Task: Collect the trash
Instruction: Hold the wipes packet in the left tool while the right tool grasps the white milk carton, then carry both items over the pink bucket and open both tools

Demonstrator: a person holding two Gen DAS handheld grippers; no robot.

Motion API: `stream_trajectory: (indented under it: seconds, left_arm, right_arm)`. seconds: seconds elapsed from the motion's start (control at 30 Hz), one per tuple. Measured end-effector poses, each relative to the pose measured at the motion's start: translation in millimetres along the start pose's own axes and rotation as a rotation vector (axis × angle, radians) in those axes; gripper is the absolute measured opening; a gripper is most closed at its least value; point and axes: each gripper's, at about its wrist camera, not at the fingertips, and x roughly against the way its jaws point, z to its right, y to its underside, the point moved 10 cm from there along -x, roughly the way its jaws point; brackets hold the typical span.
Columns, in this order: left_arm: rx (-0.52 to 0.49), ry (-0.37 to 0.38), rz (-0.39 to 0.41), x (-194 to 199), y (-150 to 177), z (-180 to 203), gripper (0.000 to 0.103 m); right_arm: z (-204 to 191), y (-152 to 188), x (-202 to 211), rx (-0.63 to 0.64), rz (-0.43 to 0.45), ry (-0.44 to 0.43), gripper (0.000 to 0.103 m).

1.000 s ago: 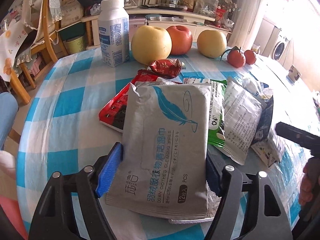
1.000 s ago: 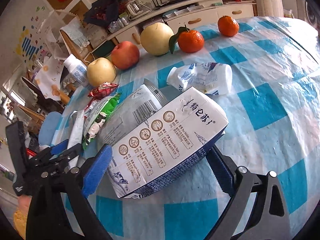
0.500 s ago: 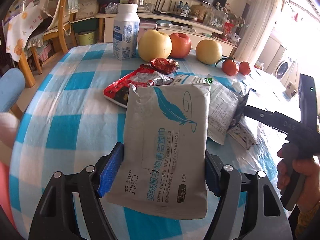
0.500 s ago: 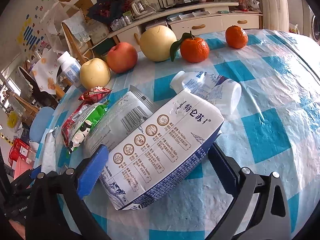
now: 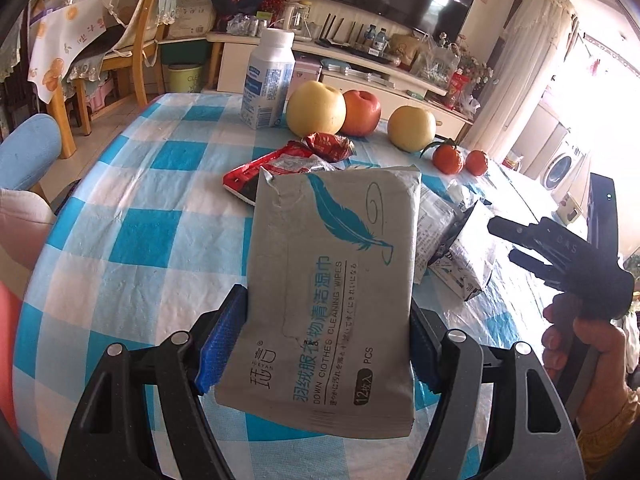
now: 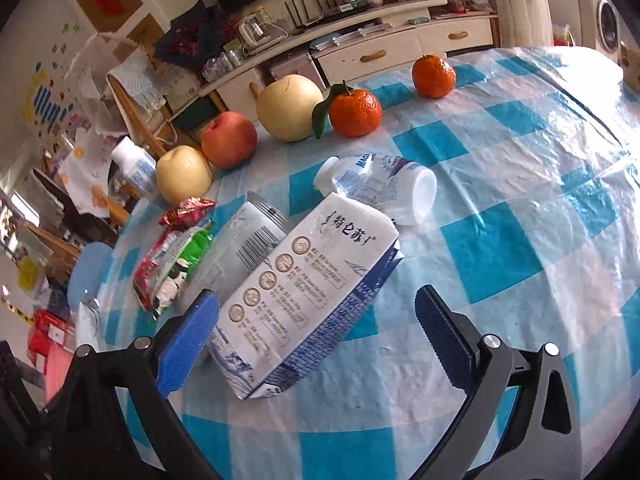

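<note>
My left gripper (image 5: pixel 320 344) is shut on a grey wet-wipes packet (image 5: pixel 332 288) with a blue feather print and holds it above the table. My right gripper (image 6: pixel 316 332) is open around a white and blue milk carton (image 6: pixel 304 300) lying on the checked tablecloth; the left pad is close to it, the right pad stands apart. Behind the carton lie a crushed white plastic bottle (image 6: pixel 380 188), a grey foil pouch (image 6: pixel 248 240), a green and red wrapper (image 6: pixel 176 264) and a red candy wrapper (image 6: pixel 186 210). The right gripper also shows in the left wrist view (image 5: pixel 560 256).
A yellow apple (image 5: pixel 316 108), a red apple (image 5: pixel 362 112), a pear (image 5: pixel 412 128) and two tangerines (image 5: pixel 448 158) stand at the table's back. An upright white bottle (image 5: pixel 268 80) is beside them. Wooden chairs (image 5: pixel 132 40) and a TV cabinet (image 5: pixel 360 68) stand beyond.
My left gripper has lifted the wipes packet off the pile and drawn back. My right gripper has opened: its right pad has come away from the milk carton.
</note>
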Motion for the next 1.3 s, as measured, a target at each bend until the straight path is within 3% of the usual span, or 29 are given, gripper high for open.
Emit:
stream_trajectory:
  seconds: [0.13, 0.37, 0.63, 0.93, 1.3]
  left_arm:
    - [-0.008, 0.004, -0.003, -2, -1, -1, 0.073]
    - [-0.011, -0.020, 0.007, 1, -5, -13, 0.073]
    - [0.012, -0.049, 0.001, 3, -6, -35, 0.073]
    - [0.027, -0.051, 0.035, 22, -12, -45, 0.073]
    - [0.057, -0.034, 0.087, 48, -20, -59, 0.074]
  right_arm:
    - [-5, -2, -14, -0.066, 0.023, 0.035, 0.099]
    - [-16, 3, -37, 0.068, 0.064, 0.214, 0.098]
    - [0, 4, -21, 0.072, 0.054, 0.179, 0.077]
    - [-6, 28, 0, 0.134, 0.039, 0.165, 0.070]
    - [-49, 54, 25, 0.215, 0.033, 0.099, 0.067]
